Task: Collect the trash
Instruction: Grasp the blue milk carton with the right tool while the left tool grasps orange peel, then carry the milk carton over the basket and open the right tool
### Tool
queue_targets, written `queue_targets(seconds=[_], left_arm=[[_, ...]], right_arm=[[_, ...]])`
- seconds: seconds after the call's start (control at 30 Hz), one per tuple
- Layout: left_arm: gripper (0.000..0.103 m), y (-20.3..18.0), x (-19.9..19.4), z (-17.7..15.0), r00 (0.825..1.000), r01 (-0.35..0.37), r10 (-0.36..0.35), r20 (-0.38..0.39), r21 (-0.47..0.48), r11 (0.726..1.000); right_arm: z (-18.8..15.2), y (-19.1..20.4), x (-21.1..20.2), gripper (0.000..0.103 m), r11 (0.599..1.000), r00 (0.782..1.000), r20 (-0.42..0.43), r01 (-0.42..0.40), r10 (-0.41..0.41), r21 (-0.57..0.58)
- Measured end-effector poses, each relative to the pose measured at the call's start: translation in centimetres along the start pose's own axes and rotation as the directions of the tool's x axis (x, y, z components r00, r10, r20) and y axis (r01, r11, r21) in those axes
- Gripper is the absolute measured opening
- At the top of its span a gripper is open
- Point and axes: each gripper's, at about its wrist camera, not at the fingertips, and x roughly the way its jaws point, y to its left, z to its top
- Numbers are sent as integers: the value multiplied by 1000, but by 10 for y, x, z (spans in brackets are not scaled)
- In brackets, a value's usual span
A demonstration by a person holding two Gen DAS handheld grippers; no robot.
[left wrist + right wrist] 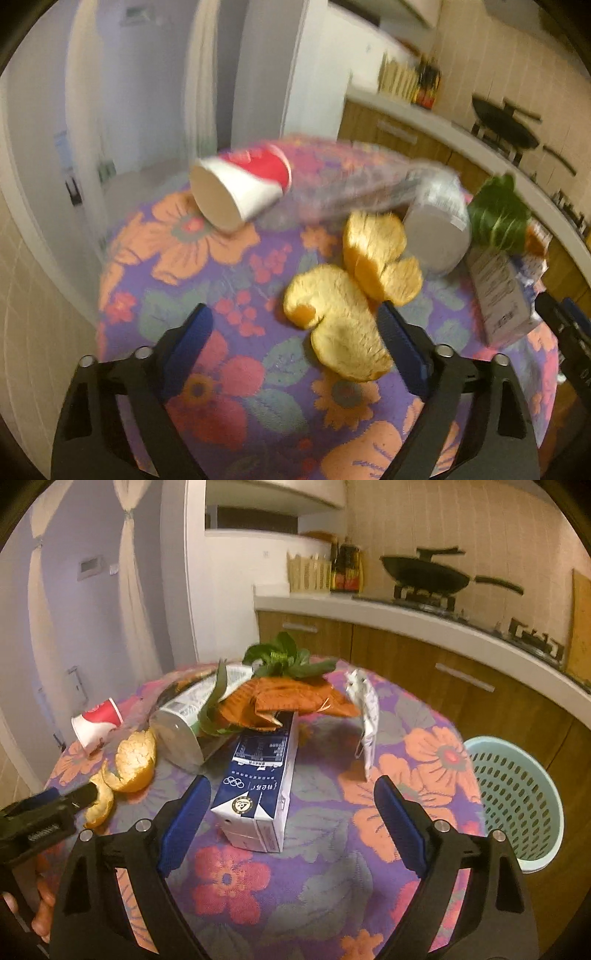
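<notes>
Hovering over the round table (424,716) with its flowered cloth, both tools spread wide and gripping nothing. Left gripper (291,328) low above the orange peel (343,317), one blue pad just beside the peel's right edge, the other well apart on the bare cloth; peel partly between the jaws, not yet pinched. Right gripper (288,797) aimed at the blue milk carton (258,786), lying on its side between the open jaws, with no pad seen touching it. Further back on the cloth: a red and white paper cup (240,192) on its side, a clear plastic bottle (439,225) also lying down, green leaves (280,661), an orange wrapper (291,698) resting partly on the carton's far end, and a crumpled white packet (365,716). Pale green basket (517,797) beside the table on the right, probably the place for the trash. Risks from here, as a judgement only: closing on the thin, curled peel may only scrape it sideways or tear a piece off, since one pad sits almost on its edge; lifting the carton may drag the wrapper and leaves along and drop them on the floor; the bottle and cup, both round, could roll off the table if bumped; the two tools, working near each other, could collide.
</notes>
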Motion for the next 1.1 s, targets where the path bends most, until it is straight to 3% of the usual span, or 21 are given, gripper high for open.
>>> queue_targets(seconds=[0.1,0.33,0.43,0.5,0.53,0.6,0.83,0.87,0.9,0.93,0.97,1.1], left_arm=[[77,0,9,0,998,25,-25,-51,-5,1000],[76,-13,13,-3,997,-5,9,-77,61,998],[65,-21,14,-4,997,-12,20,-79,91,996],[45,-26,14,-3,997,-29,36,-68,109,994],[39,-28,13,-4,997,-22,29,-65,118,993],[14,-31,11,-5,998,-35,42,-50,134,990],[9,-27,3,-6,999,-23,26,-23,109,994],[9,-27,0,-7,1000,-19,21,-18,113,993],[8,-27,-2,-8,1000,-18,20,-14,116,993],[8,-28,-5,-9,1000,-18,18,-6,117,993],[8,-28,-8,-9,1000,-14,14,3,116,993],[8,-28,-25,-9,999,10,-14,44,105,994]], right_arm=[[2,-3,8,85,1000,999,-51,-19,20,13],[10,-1,17,85,1000,993,-112,-24,24,4],[9,-1,27,85,999,988,-148,-38,41,25],[8,2,27,85,999,988,-148,-42,45,29],[8,3,26,85,999,989,-143,-39,42,24],[9,6,24,85,999,990,-134,-32,33,13],[13,9,29,84,999,990,-138,-37,40,25],[14,10,30,74,999,989,-140,-37,40,23],[14,12,32,57,999,988,-152,-39,40,12],[14,13,34,51,999,986,-162,-49,49,9],[14,13,35,38,997,981,-176,-80,81,13],[10,11,29,35,994,976,-189,-114,112,1]])
